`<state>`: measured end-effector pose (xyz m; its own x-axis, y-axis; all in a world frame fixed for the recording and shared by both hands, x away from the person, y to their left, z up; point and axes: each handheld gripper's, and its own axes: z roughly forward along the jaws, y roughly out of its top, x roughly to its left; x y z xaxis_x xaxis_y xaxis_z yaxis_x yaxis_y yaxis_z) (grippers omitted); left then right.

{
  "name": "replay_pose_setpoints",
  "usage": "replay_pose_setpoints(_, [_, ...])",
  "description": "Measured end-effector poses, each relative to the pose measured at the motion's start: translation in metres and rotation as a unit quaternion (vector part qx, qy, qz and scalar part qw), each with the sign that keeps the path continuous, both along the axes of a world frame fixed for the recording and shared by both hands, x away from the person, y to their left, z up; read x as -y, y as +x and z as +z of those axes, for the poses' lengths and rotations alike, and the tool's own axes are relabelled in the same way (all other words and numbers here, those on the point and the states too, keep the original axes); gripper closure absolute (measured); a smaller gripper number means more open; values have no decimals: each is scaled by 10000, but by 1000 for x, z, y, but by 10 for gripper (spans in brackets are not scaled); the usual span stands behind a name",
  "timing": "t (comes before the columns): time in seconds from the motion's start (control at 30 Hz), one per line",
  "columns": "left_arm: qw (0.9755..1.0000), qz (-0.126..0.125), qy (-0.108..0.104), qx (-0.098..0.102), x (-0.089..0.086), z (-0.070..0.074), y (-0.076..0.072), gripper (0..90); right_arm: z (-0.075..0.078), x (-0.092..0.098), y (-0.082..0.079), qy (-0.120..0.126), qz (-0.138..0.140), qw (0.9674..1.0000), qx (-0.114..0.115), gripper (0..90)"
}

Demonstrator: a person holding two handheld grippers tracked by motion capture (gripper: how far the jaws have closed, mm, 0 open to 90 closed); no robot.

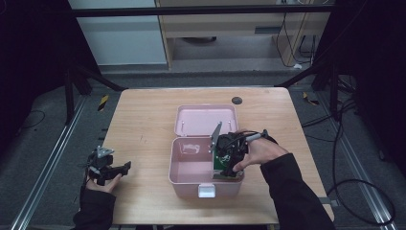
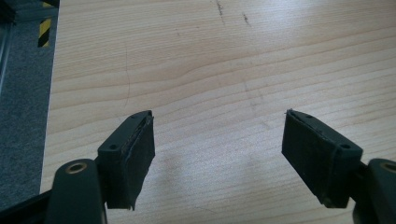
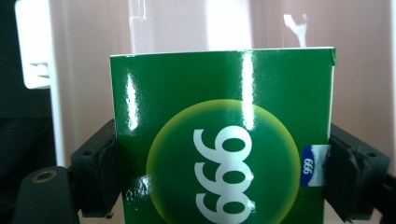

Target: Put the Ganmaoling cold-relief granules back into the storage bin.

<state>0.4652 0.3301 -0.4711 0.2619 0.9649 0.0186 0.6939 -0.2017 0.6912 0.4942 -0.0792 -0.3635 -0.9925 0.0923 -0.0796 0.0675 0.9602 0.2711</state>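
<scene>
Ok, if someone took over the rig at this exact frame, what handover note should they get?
Right gripper: shut on the green box, jaws pressing its two sides, held over the front right corner of the open pink case.
Left gripper: open, holding nothing, above bare table near its left front edge.
Done: the case's lid is open and the green box is gripped at the case.
Left: probably lower the box onto the case floor and release it; whether it touches the floor yet can't be told.
</scene>
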Motion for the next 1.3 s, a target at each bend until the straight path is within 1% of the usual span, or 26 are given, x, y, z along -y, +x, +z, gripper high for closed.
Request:
replay_pose_setpoints(0.03, [10000, 3, 0, 0, 0, 0, 0, 247, -1, -1, 0, 6, 7, 10000, 16, 148])
replay_pose_setpoints(0.07, [10000, 5, -1, 0, 0, 0, 0, 247, -1, -2, 1, -11, -30, 10000, -33, 148])
replay_pose_setpoints(0.2, [10000, 10, -5, 2, -1, 0, 0, 247, -4, -3, 1, -105, 30, 9999, 29, 147])
replay_pose_setpoints(0.3, [10000, 7, -6, 1, -1, 0, 0, 247, -4, -3, 1, -102, 37, 9999, 25, 146])
replay_pose_setpoints(0.37, [10000, 7, -5, -1, -1, 0, 0, 247, 1, -1, 0, 57, -7, 10000, 14, 142])
replay_pose_setpoints(0.4, [10000, 5, -4, -1, -1, 0, 0, 247, 1, -1, 0, 57, -7, 10000, 14, 142])
replay_pose_setpoints(0.5, [10000, -2, -5, 0, 0, 0, 0, 248, 9, 2, -1, 333, -24, 9994, 41, 124])
replay_pose_setpoints(0.53, [10000, -1, -3, -1, 0, 0, 0, 247, 14, 5, -3, 430, -75, 9990, 72, 117])
replay_pose_setpoints(0.57, [10000, 0, -5, -1, -1, 0, 0, 247, 14, 5, -3, 430, -75, 9990, 72, 117])
replay_pose_setpoints(0.67, [10000, 0, -7, -1, -1, 0, 0, 247, 21, 11, -4, 590, -127, 9980, 194, 109])
replay_pose_setpoints(0.73, [10000, 2, -10, 5, -1, 0, 0, 248, 27, 16, -6, 696, -254, 9969, 283, 112])
replay_pose_setpoints(0.77, [10000, 4, -12, 7, -1, 0, 0, 248, 34, 21, -6, 844, -341, 9950, 400, 112])
replay_pose_setpoints(0.8, [10000, 11, -10, 8, -1, 0, 0, 248, 34, 21, -6, 844, -341, 9950, 400, 112])
replay_pose_setpoints(0.83, [10000, 13, -14, 10, -1, 0, 0, 248, 38, 24, -7, 927, -410, 9939, 427, 112])
replay_pose_setpoints(0.9, [10000, 13, -16, 12, -1, 0, -1, 248, 45, 31, -9, 1111, -507, 9908, 583, 112])
replay_pose_setpoints(0.93, [10000, 10, -16, 13, -1, 0, -1, 249, 48, 36, -10, 1183, -564, 9894, 624, 113])
replay_pose_setpoints(1.03, [10000, 5, -19, 13, -1, 0, -1, 251, 56, 51, -11, 1344, -794, 9848, 764, 114])
replay_pose_setpoints(1.1, [10000, 7, -30, 9, -1, 0, -1, 256, 58, 61, -13, 1429, -964, 9812, 866, 114])
replay_pose_setpoints(1.13, [10000, -4, -22, 11, -1, 0, -1, 262, 59, 71, -13, 1500, -1142, 9769, 1005, 116])
replay_pose_setpoints(1.17, [10000, -10, -22, 11, -1, 1, -1, 262, 59, 71, -13, 1500, -1142, 9769, 1005, 116])
replay_pose_setpoints(1.2, [10000, -14, -29, 15, -1, 1, -1, 266, 59, 77, -14, 1568, -1236, 9742, 1052, 120])
replay_pose_setpoints(1.23, [10000, -15, -32, 11, -1, 1, -1, 269, 58, 84, -15, 1654, -1345, 9708, 1096, 127])
replay_pose_setpoints(1.27, [10000, -16, -31, 11, -1, 1, -1, 272, 57, 88, -15, 1701, -1420, 9685, 1134, 132])
replay_pose_setpoints(1.3, [10000, -20, -30, 11, -1, 1, -1, 277, 55, 96, -17, 1770, -1582, 9641, 1192, 144])
